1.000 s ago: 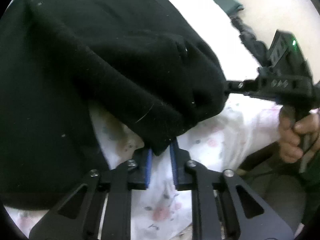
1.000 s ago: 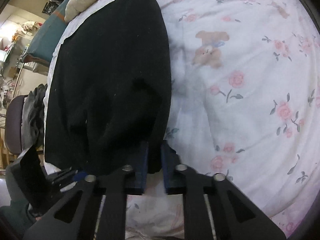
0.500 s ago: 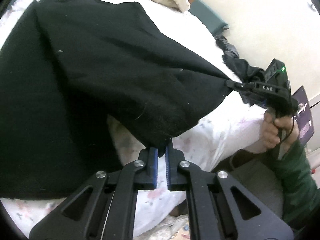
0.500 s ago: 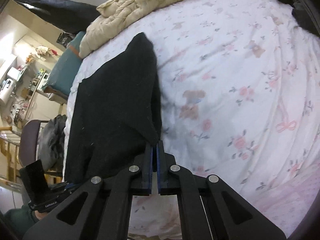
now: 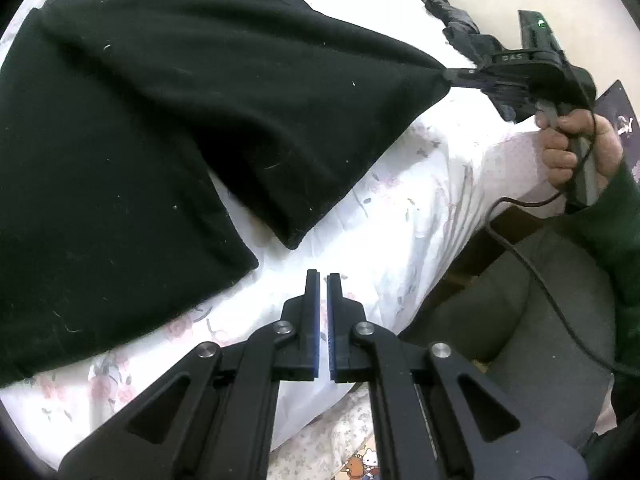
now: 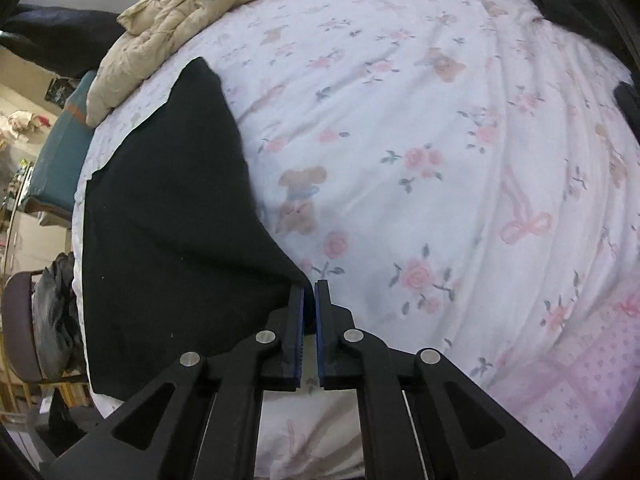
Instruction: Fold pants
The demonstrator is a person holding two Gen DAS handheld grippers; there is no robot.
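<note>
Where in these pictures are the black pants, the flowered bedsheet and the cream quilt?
black pants [image 5: 160, 128], left wrist view, on the broad flat cloth.
flowered bedsheet [image 6: 420, 160], right wrist view, on a bare stretch beside a rose print.
cream quilt [image 6: 192, 12], right wrist view, on its crumpled middle.

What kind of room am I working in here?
Most likely a bedroom: the black pants lie on a bed with a flowered sheet, a rumpled beige quilt is bunched at its far end, and a chair stands beside it.

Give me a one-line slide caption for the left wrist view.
Left gripper shut and empty above the floral bedsheet; the right gripper tugs a corner of the black pants.
</note>
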